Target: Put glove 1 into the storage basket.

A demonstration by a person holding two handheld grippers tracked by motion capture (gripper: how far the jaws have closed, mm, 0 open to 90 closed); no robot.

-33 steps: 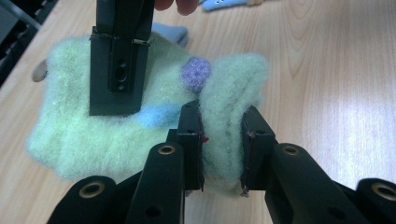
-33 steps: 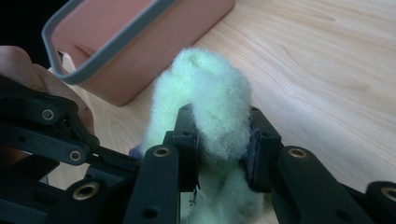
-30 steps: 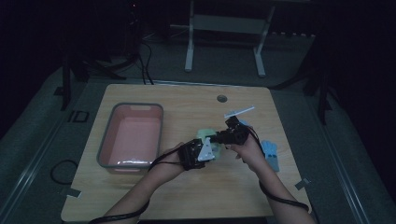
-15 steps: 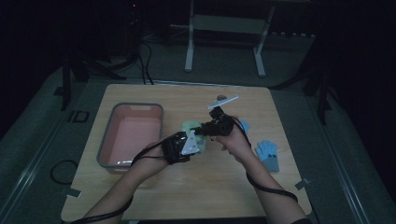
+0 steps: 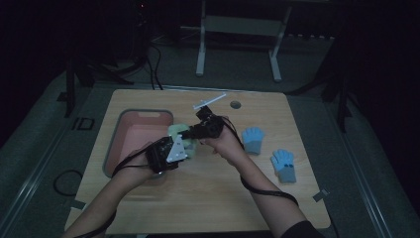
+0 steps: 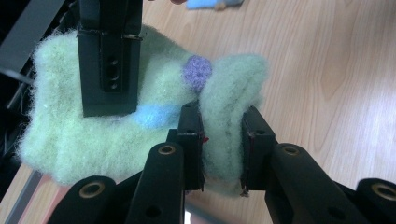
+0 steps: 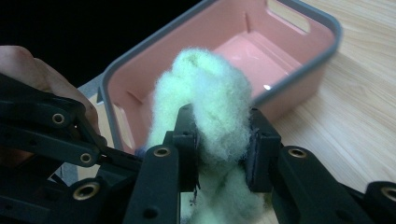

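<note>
A pale green fluffy knit item (image 5: 179, 136) with a purple and a blue dot hangs between both grippers, just right of the pink bin (image 5: 143, 113). In the left gripper view my left gripper (image 6: 223, 140) is shut on a fold of the green item (image 6: 93, 135), and the right gripper's black jaw (image 6: 109, 60) clamps its far end. The right gripper (image 7: 223, 140) is shut on a bunched part of the green item (image 7: 210, 93), with the pink bin (image 7: 299, 65) just behind it. From above, the left gripper (image 5: 182, 147) and right gripper (image 5: 190, 133) sit close together.
Two blue gloves (image 5: 252, 140) (image 5: 285, 165) lie on the wooden table to the right. A white stick (image 5: 210, 102) and a round hole (image 5: 235, 104) are near the far edge. The bin's inside looks bare.
Both hands have carried the green item leftward and slightly up, from the table's middle to the bin's right rim. Both grips have held.
</note>
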